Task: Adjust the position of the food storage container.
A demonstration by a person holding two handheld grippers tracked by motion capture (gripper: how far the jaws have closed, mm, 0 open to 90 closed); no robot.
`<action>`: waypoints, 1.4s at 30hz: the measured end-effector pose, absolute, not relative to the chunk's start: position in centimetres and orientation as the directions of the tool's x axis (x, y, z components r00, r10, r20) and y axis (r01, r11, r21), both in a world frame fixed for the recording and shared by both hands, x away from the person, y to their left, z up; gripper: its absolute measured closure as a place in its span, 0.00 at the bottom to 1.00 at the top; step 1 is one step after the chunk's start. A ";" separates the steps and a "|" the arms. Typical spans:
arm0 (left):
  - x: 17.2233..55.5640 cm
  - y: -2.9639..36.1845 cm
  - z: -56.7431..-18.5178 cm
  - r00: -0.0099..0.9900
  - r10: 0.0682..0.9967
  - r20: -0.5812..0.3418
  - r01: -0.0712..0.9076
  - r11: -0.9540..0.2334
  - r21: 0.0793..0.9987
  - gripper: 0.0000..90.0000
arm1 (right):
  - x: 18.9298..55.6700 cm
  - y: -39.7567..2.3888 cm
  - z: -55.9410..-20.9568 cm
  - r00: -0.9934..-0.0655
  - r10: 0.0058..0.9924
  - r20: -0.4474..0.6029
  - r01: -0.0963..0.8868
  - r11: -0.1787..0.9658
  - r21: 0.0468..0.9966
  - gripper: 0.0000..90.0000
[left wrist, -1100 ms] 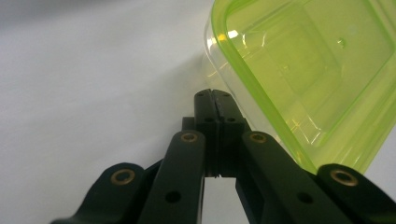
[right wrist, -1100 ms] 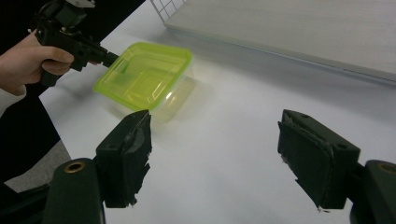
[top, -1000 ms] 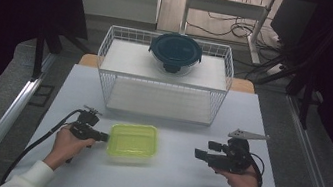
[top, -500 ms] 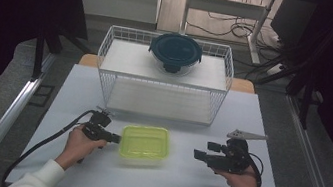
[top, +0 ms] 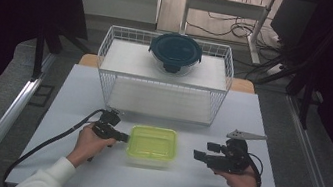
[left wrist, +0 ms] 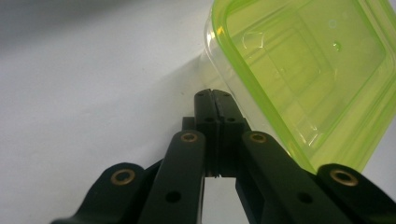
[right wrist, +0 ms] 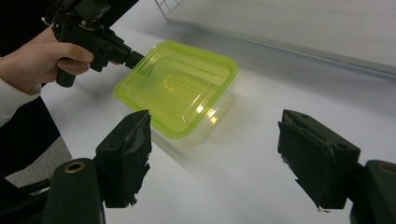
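Green-lidded container point(top: 152, 145) sits on the white bench point(top: 79, 85), near-centre, just in front of the wire basket point(top: 109, 59). Clear tub, lime-green lid on top; it stands flat on the bench.

Left claw point(top: 123, 138): jaws pressed together, nothing between them. Tip is right at the container's left edge. The left gripper view has the closed tip point(left wrist: 213, 99) up against the clear side wall just below the lid rim point(left wrist: 299, 70) (looks like contact, can't be fully sure). Left hand point(top: 88, 143) grips the handle, cable trails off toward the near-left.

Right claw point(top: 202, 152): jaws wide apart, empty. Sits to the right of the container, a clear gap between them, pointing left at it. In the right gripper view both pads point(right wrist: 128, 154) frame the container point(right wrist: 180, 88) from a distance, with the left claw point(right wrist: 135, 59) visible at its far side. Right hand point(top: 242, 179) rests on the bench near the right edge.

Far side: a round container with a dark blue lid point(top: 175, 52) sits on top of the wire basket, well apart from both claws.
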State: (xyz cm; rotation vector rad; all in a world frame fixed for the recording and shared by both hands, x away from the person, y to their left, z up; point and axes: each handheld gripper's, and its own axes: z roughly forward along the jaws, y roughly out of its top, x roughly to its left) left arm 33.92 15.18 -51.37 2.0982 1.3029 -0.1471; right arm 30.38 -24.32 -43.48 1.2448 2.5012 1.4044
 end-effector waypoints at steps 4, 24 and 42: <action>34.1 15.0 -51.5 0.502 0.754 -0.424 0.834 -0.292 0.468 1.00 | 30.4 -24.3 -43.5 -0.682 0.644 0.348 0.634 0.282 0.721 0.28; 31.3 18.1 -46.1 0.530 0.766 -0.365 0.741 -0.208 0.638 1.00 | 30.4 -24.1 -43.8 -0.679 0.651 0.339 0.634 0.287 0.718 0.28; 28.4 18.6 -45.0 0.552 0.744 -0.375 0.698 -0.167 0.697 0.37 | 30.6 -22.8 -44.5 -0.713 0.617 0.335 0.605 0.299 0.738 0.26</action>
